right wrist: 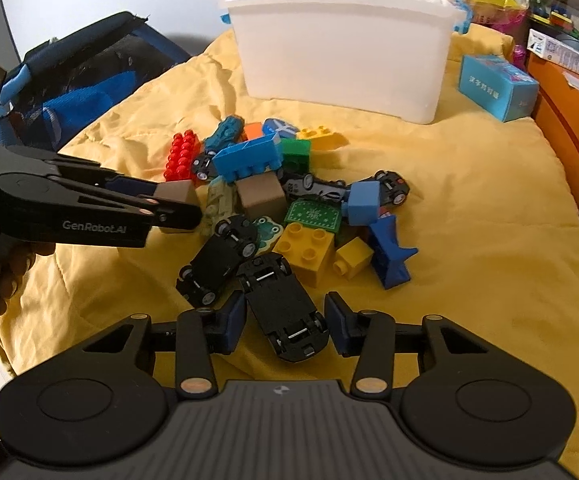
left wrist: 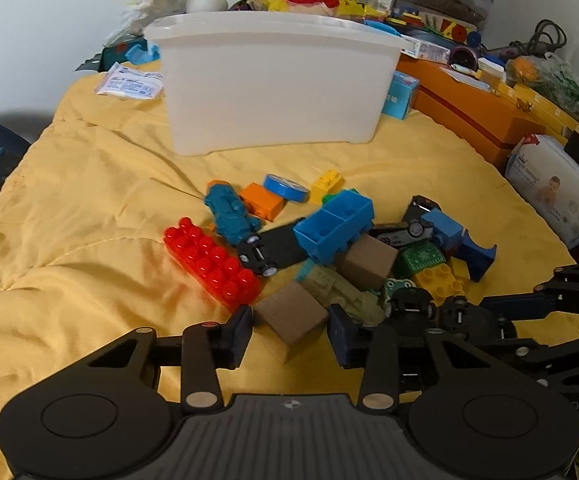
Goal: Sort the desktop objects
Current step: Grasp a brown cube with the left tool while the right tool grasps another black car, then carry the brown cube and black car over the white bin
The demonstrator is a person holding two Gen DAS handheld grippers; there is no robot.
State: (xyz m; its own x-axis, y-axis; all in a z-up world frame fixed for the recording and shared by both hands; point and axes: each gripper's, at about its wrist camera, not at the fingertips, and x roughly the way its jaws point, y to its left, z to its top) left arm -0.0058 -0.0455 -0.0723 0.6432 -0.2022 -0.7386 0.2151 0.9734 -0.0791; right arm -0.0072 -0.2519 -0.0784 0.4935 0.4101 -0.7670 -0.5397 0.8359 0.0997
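A pile of toys lies on the yellow cloth (left wrist: 89, 200): a red brick (left wrist: 211, 262), blue brick (left wrist: 335, 226), teal toy (left wrist: 229, 212) and black cars. My left gripper (left wrist: 289, 334) is open around a brown cube (left wrist: 291, 320), its pads beside the cube's two sides; in the right wrist view the left gripper (right wrist: 177, 206) shows at that cube (right wrist: 177, 192). My right gripper (right wrist: 285, 322) is open around an upturned black toy car (right wrist: 285, 308). A second brown cube (right wrist: 259, 196) sits in the pile. A white bin (left wrist: 273, 80) stands behind it.
A blue carton (right wrist: 497, 86) lies right of the bin (right wrist: 345, 48). Orange boxes (left wrist: 473, 108) and a wipes pack (left wrist: 557, 188) line the right edge. A dark blue bag (right wrist: 85, 76) sits at the left. Clutter is stacked behind the bin.
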